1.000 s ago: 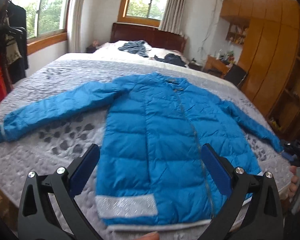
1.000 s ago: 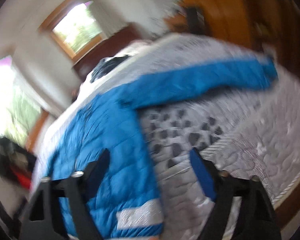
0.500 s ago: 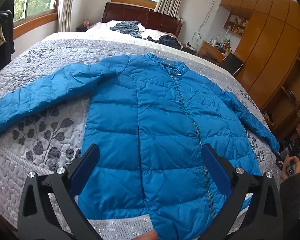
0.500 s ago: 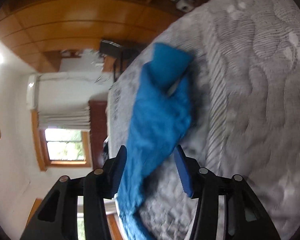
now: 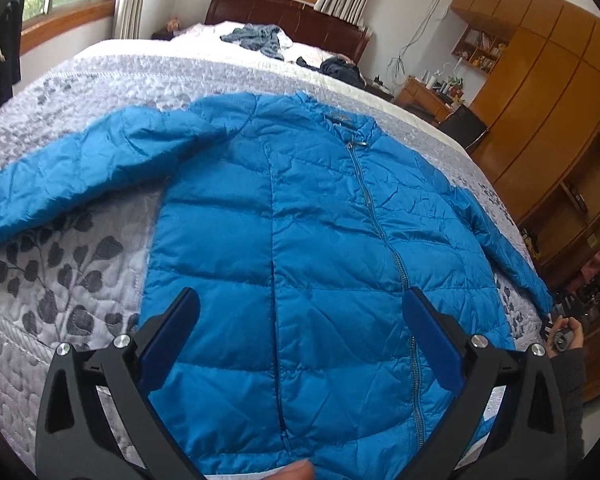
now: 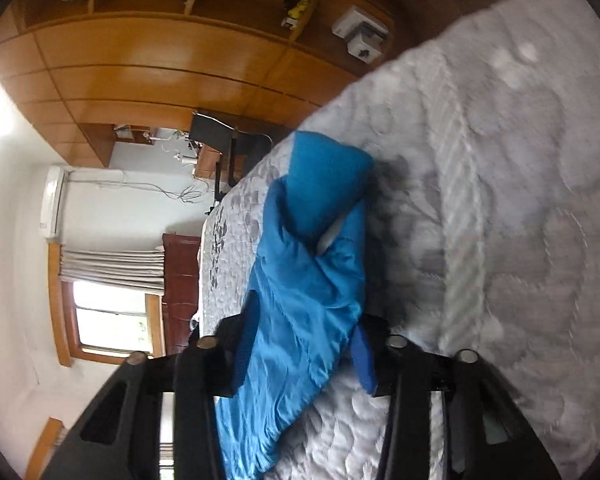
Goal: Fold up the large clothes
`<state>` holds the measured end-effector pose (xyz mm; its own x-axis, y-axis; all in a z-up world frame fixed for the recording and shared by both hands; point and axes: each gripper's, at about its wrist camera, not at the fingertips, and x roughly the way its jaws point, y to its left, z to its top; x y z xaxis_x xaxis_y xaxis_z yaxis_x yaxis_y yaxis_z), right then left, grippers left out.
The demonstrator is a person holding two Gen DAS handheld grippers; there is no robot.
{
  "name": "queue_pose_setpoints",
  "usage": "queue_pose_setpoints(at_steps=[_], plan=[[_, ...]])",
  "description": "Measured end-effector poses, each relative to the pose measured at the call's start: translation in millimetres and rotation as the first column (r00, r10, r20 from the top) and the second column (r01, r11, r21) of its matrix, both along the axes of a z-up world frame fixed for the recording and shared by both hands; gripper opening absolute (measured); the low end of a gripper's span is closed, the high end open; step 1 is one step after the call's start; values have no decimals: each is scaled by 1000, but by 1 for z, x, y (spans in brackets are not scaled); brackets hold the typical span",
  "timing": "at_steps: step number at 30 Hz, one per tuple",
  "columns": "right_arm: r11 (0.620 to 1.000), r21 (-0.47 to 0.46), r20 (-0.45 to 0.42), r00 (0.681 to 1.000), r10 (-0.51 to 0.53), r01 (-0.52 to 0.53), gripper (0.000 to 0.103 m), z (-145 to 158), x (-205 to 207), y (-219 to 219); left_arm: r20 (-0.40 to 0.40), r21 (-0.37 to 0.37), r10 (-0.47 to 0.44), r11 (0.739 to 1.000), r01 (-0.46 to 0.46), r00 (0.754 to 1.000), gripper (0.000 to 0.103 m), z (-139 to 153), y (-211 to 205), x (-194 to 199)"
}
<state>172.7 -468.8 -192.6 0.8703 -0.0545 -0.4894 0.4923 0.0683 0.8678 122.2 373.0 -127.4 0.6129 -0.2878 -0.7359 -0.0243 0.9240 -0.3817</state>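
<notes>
Blue jacket lay flat, front up, on quilted bed. My left gripper hovered wide open, empty, over hem. Right gripper straddled sleeve, jaws nearly closed; firm hold unclear. I judged best: pinch near cuff, lift, carry across chest without dragging body.

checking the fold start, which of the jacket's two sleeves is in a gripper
The sleeve at the jacket's right edge, pinched by the right hand-held gripper. The other sleeve lies untouched on the bedspread.

1. The jacket is showing bright blue.
2. The quilt is showing pale grey with dark grey leaves.
3. The wardrobe is glowing orange-brown.
4. The gripper pads are showing dark blue.
</notes>
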Motion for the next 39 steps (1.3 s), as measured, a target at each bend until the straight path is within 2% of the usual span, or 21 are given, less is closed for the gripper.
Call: queue_pose_setpoints(at_steps=[1, 2, 6, 9, 13, 16, 19, 22, 23, 24, 25, 27, 30, 31, 34, 36, 37, 39], plan=[[1000, -21, -8, 1000, 7, -7, 17, -3, 3, -1, -15, -12, 4, 1000, -4, 1000, 100, -2, 2, 1], [999, -50, -14, 1000, 14, -14, 8, 3, 7, -2, -32, -20, 10, 1000, -11, 999, 100, -4, 5, 3], [987, -153, -16, 999, 48, -50, 5, 39, 17, -1, -48, -53, 2, 999, -5, 999, 100, -8, 13, 2], [962, -257, -25, 996, 89, -92, 4, 80, 29, 11, -39, -62, -13, 998, 10, 999, 100, -7, 15, -2], [890, -423, -40, 985, 168, -169, 3, 134, 50, 44, -16, -74, -42, 996, 40, 999, 100, -1, 15, -8], [806, -545, -51, 969, 241, -230, 3, 177, 69, 84, -4, -81, -57, 995, 56, 998, 100, 4, 15, -10], [725, -626, -69, 947, 313, -285, 3, 207, 87, 127, 8, -83, -70, 994, 71, 998, 100, 8, 15, -12], [628, -702, -94, 918, 385, -335, 3, 227, 101, 179, 17, -99, -83, 992, 84, 996, 100, 11, 15, -11], [571, -739, -116, 902, 415, -358, 3, 234, 110, 204, 20, -109, -84, 990, 86, 996, 100, 12, 16, -11], [539, -756, -129, 893, 431, -370, 3, 233, 107, 222, 22, -114, -85, 990, 86, 996, 100, 13, 17, -10], [481, -784, -156, 874, 459, -393, 3, 232, 110, 245, 23, -117, -86, 989, 88, 996, 100, 13, 17, -9], [399, -814, -196, 846, 496, -422, 3, 228, 114, 277, 23, -125, -92, 988, 94, 995, 100, 14, 16, -5], [291, -828, -264, 791, 551, -479, 3, 219, 128, 328, 27, -137, -109, 984, 112, 994, 100, 17, 14, 1], [239, -828, -305, 765, 568, -507, 3, 210, 136, 350, 30, -139, -114, 983, 117, 993, 100, 18, 14, 5], [133, -809, -398, 700, 593, -572, 3, 187, 148, 390, 33, -144, -138, 980, 141, 990, 100, 23, 9, 15], [31, -779, -487, 635, 600, -626, 3, 161, 159, 423, 33, -149, -155, 976, 159, 987, 100, 25, 5, 23], [0, -764, -515, 610, 602, -645, 3, 151, 161, 430, 31, -154, -167, 973, 169, 986, 100, 25, 3, 28], [-88, -719, -591, 539, 600, -689, 3, 119, 163, 457, 28, -176, -192, 965, 194, 981, 100, 24, -3, 41]])
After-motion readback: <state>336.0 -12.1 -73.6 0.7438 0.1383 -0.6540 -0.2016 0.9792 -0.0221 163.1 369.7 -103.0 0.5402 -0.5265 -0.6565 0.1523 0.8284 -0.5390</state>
